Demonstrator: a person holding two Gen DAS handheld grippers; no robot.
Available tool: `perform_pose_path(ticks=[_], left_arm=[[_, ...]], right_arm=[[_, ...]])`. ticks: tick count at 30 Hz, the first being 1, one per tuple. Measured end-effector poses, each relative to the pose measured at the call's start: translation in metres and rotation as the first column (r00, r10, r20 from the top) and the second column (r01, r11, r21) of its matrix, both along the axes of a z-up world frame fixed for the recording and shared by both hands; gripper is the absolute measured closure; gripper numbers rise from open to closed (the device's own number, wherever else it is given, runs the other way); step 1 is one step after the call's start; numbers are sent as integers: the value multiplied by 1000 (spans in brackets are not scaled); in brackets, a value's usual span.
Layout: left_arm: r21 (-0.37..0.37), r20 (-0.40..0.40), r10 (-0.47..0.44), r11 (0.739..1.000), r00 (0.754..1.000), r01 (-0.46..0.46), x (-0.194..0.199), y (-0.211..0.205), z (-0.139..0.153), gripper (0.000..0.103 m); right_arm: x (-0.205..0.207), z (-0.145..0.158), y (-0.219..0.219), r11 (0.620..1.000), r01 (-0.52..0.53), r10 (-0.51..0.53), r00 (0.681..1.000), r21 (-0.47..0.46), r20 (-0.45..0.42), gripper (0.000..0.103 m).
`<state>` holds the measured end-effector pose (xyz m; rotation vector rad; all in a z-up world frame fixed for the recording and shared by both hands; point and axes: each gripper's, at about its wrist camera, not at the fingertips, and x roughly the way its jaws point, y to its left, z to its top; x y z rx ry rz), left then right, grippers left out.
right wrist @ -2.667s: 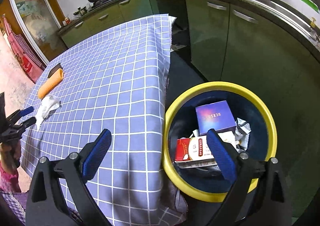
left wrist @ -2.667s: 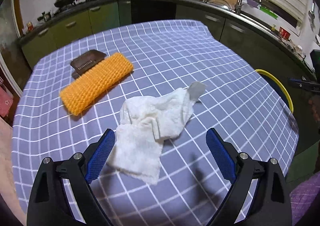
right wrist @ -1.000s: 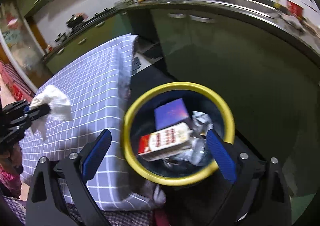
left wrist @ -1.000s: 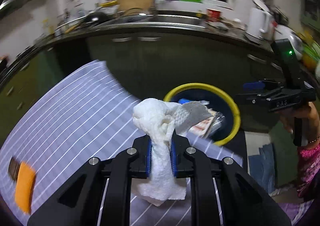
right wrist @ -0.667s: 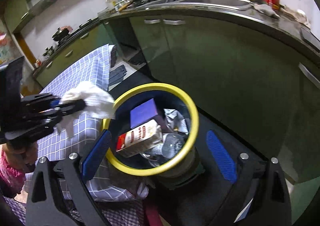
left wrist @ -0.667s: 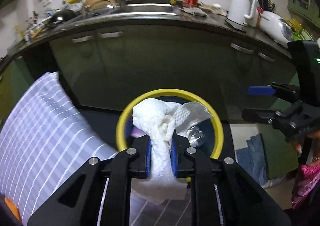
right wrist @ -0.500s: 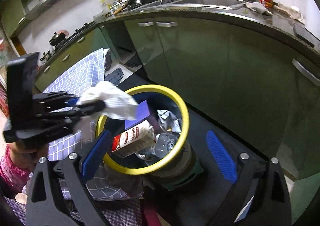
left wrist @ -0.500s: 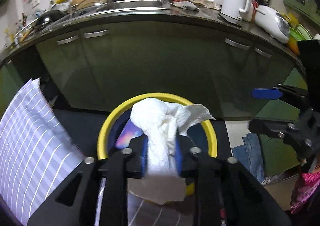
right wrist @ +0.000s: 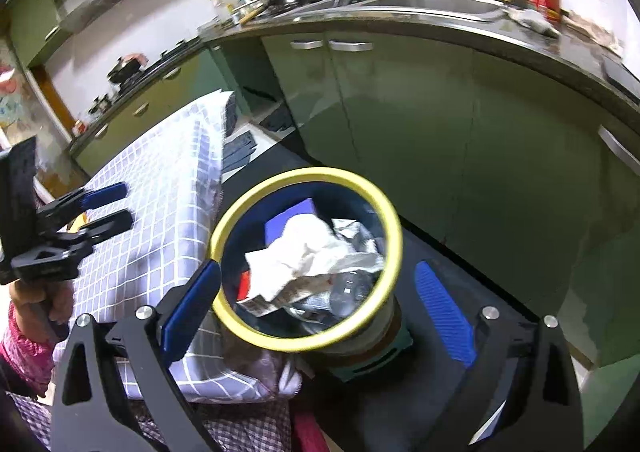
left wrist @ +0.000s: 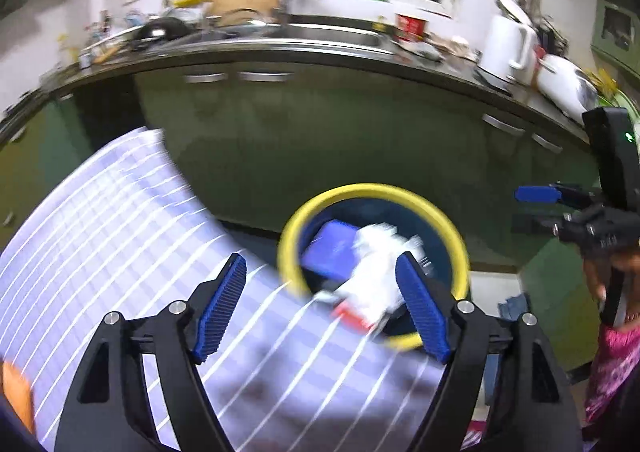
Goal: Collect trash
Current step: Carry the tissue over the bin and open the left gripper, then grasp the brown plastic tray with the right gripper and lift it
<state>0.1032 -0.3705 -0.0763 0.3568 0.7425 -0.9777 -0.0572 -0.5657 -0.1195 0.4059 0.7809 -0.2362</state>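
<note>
Released half a second ago, the white paper towel [right wrist: 304,252] now lies inside the yellow-rimmed bin [right wrist: 394,228], on top of the boxes there. Nearest, the left hand-held gripper [left wrist: 320,308] has just been opening its jaws; nothing is between them. The right hand-held gripper [right wrist: 316,300] hovers wide open and empty over the bin. This drop looks finished. Next, I think, is the orange item [left wrist: 16,392] at the near left edge of the checked surface [left wrist: 120,232].

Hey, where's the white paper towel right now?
The paper towel lies inside the yellow-rimmed trash bin beside the table, on top of a purple box and a red-and-white carton.
</note>
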Motion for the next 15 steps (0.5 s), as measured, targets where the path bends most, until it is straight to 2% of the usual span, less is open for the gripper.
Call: perform_pose_path(ticks=[3, 7, 11, 14, 15], left_arm=[[-9, 14, 98, 995, 995, -98, 10, 56, 0, 25], [-2, 37, 243, 970, 969, -243, 26, 131, -8, 25], [4, 21, 385, 923, 923, -385, 42, 206, -19, 25], [11, 8, 490, 871, 871, -490, 48, 262, -27, 24], [5, -5, 533, 846, 846, -533, 47, 287, -30, 24]], right_arm=[[22, 3, 17, 999, -52, 52, 999, -11, -13, 10], [63, 16, 58, 984, -173, 172, 985, -44, -26, 10], [113, 34, 112, 946, -318, 317, 948, -67, -25, 10], [154, 46, 158, 902, -426, 425, 905, -67, -27, 10], [170, 49, 178, 881, -468, 467, 884, -65, -30, 10]])
